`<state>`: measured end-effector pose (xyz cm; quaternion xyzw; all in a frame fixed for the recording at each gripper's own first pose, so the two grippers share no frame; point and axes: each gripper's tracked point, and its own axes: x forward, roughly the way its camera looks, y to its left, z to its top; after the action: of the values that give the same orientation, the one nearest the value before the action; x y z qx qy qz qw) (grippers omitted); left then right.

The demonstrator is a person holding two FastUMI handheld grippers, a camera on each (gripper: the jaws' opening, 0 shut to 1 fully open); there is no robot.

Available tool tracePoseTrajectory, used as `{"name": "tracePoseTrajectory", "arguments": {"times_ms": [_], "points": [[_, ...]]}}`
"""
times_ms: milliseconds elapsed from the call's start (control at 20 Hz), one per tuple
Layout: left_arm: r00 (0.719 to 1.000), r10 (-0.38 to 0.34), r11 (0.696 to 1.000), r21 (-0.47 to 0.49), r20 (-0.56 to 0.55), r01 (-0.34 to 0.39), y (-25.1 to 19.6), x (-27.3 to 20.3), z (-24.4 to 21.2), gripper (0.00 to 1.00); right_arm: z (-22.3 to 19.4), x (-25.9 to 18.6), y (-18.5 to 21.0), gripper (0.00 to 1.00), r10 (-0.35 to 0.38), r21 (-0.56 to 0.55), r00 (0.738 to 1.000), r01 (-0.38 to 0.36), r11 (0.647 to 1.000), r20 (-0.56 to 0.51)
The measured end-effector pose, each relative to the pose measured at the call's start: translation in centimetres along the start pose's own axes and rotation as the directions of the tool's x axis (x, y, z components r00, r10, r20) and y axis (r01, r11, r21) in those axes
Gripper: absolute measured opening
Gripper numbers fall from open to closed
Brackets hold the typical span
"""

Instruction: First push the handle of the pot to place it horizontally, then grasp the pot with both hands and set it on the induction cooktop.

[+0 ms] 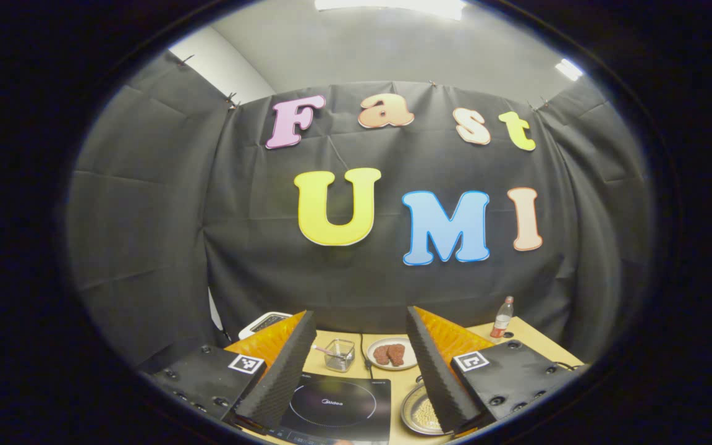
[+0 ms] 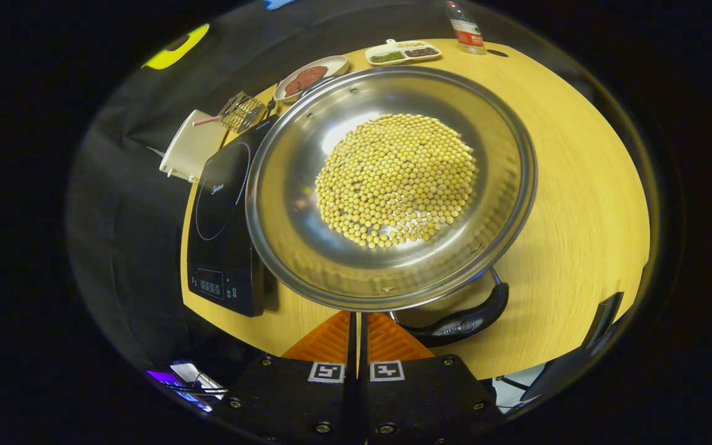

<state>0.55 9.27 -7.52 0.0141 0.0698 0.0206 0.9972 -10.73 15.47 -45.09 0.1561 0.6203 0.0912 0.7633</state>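
Below my right claw (image 2: pixel 359 321), whose two fingers are pressed together with nothing between them, sits the pot (image 2: pixel 306 247), a wide shiny metal pan on the wooden table (image 2: pixel 578 185). A round heap of pale yellow beans (image 2: pixel 396 179) covers its bottom. Its dark handle (image 2: pixel 464 318) curves along the near rim, just right of my fingertips, and I cannot tell whether they touch the rim. Just beside the pot, to the left in the right gripper view, lies the black cooktop (image 2: pixel 220 210), flat on the table, with the pot's edge showing over its side. Beyond it are a white scale (image 2: pixel 189 148), a small clear box (image 2: pixel 241 111) with a straw, a plate of reddish-brown food (image 2: pixel 309 77), a divided dish (image 2: pixel 402 52) and a bottle (image 2: pixel 464 25).

My left claw (image 1: pixel 359 371) is held higher, its fingers spread wide apart and empty. Between them in the left gripper view I see the cooktop (image 1: pixel 337 405), the clear box (image 1: pixel 339 354) and the plate (image 1: pixel 393 354); part of the pot (image 1: pixel 421 414) shows at the inner edge of the right-hand finger, and the bottle (image 1: pixel 503 316) stands farther back.
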Motion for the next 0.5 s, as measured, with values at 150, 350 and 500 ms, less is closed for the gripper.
{"name": "tracePoseTrajectory", "arguments": {"times_ms": [150,350,500], "points": [[1.000,-0.015,1.000,0.002,-0.001,0.015,-0.6,0.4,0.0,0.99,0.4,-0.4,-1.5,0.01,-0.030,0.017,0.999,0.030,0.999,0.013],[1.000,-0.028,1.000,0.009,-0.006,0.028,-1.2,0.6,-0.3,0.99,0.8,-1.0,-3.8,0.01,-0.109,-0.001,0.994,0.109,0.994,0.031],[0.999,-0.033,0.999,0.013,-0.012,0.033,-1.3,0.7,-0.7,0.99,1.2,-1.4,-5.2,0.01,-0.159,-0.031,0.986,0.161,0.987,0.042]]}}
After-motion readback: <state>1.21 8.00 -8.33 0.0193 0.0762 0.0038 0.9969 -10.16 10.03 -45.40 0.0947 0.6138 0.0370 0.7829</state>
